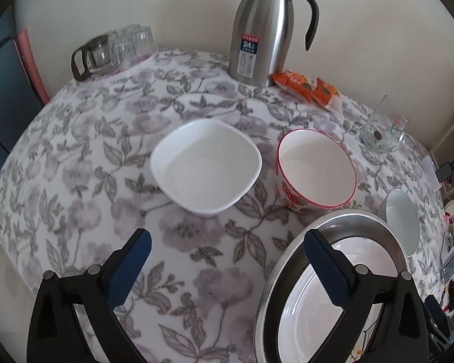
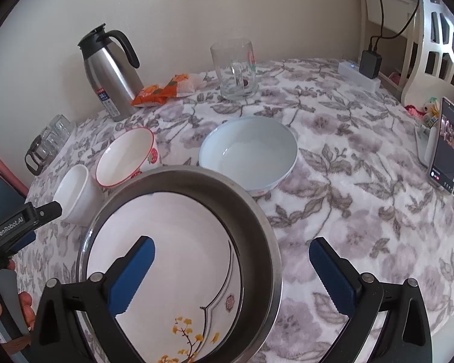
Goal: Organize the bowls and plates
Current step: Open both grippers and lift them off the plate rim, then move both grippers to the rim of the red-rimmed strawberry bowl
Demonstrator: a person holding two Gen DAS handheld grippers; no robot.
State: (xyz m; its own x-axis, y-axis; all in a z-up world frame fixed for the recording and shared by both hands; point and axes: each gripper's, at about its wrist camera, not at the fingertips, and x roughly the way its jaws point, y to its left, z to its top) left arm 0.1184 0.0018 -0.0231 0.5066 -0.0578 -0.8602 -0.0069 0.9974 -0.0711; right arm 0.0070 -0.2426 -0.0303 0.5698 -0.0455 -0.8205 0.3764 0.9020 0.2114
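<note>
Two wide-open tools [image 1: 227, 260] [image 2: 231, 269] above steel tray [image 2: 257, 211] with plate [image 2: 166, 257].

Steel jug [image 1: 261, 30], snack packets [image 1: 307, 89], glass mug [image 2: 234, 71]

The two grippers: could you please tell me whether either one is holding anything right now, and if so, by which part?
Nothing is held. The left gripper and the right gripper both have jaws wide open, hovering above the metal dish and touching nothing.

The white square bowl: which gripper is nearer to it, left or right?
Left. The left gripper hangs open just in front of the white square bowl. The right gripper is open over the steel tray's far rim, farther away.
</note>
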